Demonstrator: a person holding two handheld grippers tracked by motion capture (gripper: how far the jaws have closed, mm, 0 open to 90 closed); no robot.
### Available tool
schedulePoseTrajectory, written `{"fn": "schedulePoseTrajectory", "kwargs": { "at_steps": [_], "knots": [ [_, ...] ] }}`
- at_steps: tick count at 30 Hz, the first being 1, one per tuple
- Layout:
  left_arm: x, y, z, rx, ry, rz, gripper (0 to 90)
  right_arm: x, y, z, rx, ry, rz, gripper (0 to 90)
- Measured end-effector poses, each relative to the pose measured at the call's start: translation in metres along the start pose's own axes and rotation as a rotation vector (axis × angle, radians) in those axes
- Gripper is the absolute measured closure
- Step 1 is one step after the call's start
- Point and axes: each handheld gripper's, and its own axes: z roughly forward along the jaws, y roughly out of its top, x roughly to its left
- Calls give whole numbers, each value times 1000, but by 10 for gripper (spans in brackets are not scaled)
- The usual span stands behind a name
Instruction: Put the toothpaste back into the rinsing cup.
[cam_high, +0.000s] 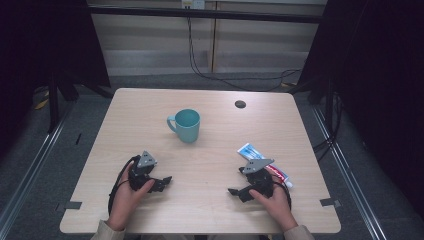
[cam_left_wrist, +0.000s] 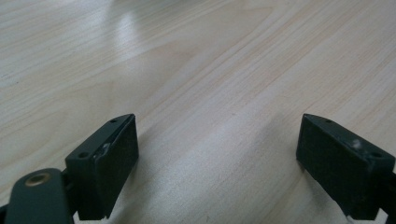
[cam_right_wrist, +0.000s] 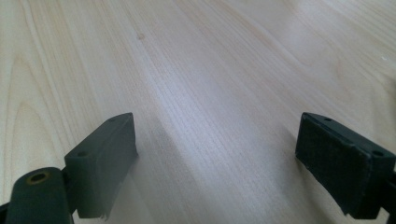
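Left gripper (cam_high: 162, 183) near tabletop's front-left, jaws wide apart, nothing between. Right gripper (cam_high: 236, 192) near front-right, jaws spread, nothing between. Toothpaste tube (cam_high: 248, 151) lies just behind right gripper, toward right edge. Teal mug (cam_high: 187, 125) upright mid-tabletop, toward back edge.

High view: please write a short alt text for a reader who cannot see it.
Two hands rest open grippers, left gripper and right gripper, on a light wooden table. A teal mug stands centre-back; a toothpaste tube lies beside the right gripper.
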Motion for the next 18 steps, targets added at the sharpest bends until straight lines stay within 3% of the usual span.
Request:
{"fn": "schedulePoseTrajectory", "kwargs": {
  "at_steps": [9, 12, 13, 16, 18],
  "knots": [
    [0, 0, 0, 0, -6, 0, 126, -1, 0, -1, -5, 8, 8, 142],
    [0, 0, 0, 0, -5, 1, 125, -11, 0, -7, -32, 49, 77, 174],
    [0, 0, 0, 3, -5, 5, 125, -11, 0, -7, -32, 49, 77, 174],
    [0, 0, 0, 3, -5, 5, 125, -20, 6, -17, -26, 23, 111, 177],
    [0, 0, 0, 3, -5, 4, 125, -26, 14, -24, -3, -2, 105, 171]
  ]
}}
